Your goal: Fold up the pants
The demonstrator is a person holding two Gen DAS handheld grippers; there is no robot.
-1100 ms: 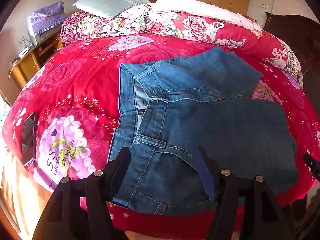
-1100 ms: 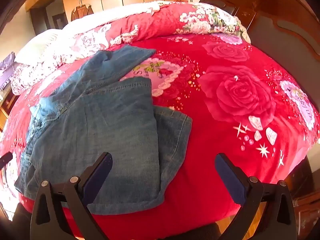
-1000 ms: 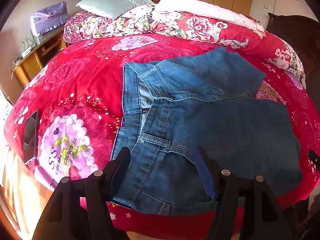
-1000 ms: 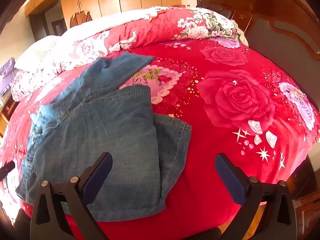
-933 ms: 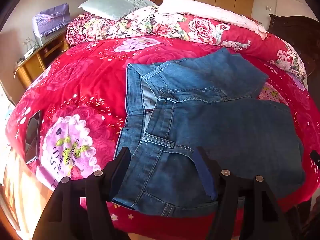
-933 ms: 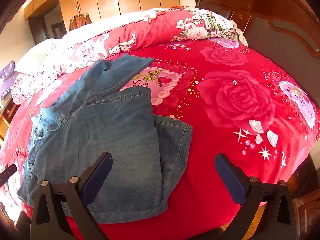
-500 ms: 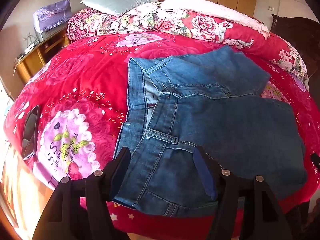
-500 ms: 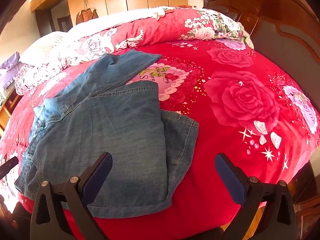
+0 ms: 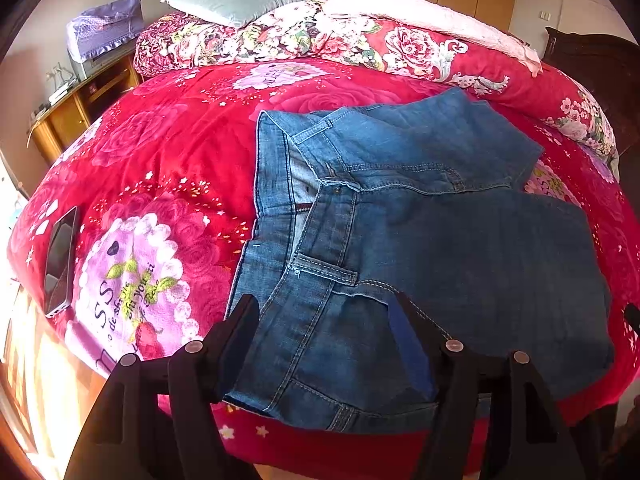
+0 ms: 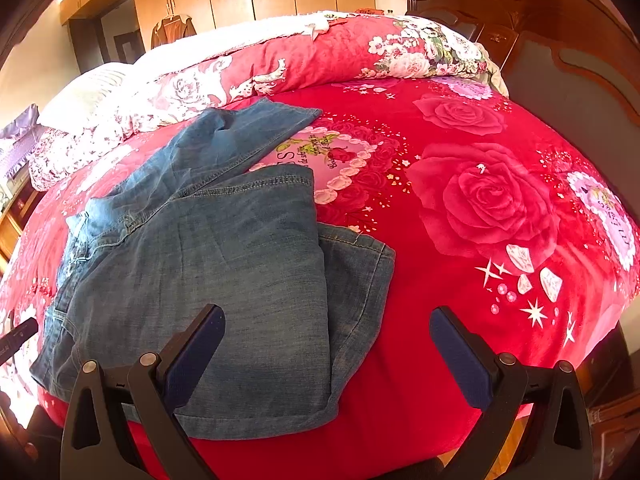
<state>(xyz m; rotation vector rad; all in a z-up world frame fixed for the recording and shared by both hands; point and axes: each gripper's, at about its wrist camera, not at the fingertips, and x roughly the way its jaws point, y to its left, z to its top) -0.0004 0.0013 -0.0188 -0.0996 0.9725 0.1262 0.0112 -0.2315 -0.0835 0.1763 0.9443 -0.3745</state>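
Note:
Blue jeans (image 9: 420, 232) lie partly folded on a red floral bedspread (image 9: 168, 160), waistband to the left, legs doubled over to the right. My left gripper (image 9: 324, 320) is open and empty above the near waistband and pocket area. In the right wrist view the jeans (image 10: 224, 248) lie at left with a leg hem sticking out at right. My right gripper (image 10: 326, 334) is wide open and empty above the near leg-end of the jeans.
A phone (image 9: 60, 256) lies on the bedspread near its left edge. A rolled floral quilt (image 9: 360, 44) and a pale pillow (image 9: 236, 0) sit along the far side. A wooden side cabinet (image 9: 76, 108) stands left; a dark headboard (image 10: 568, 48) stands right.
Both grippers have shifted slightly forward over the jeans. The jeans have not moved and both grippers stay open.

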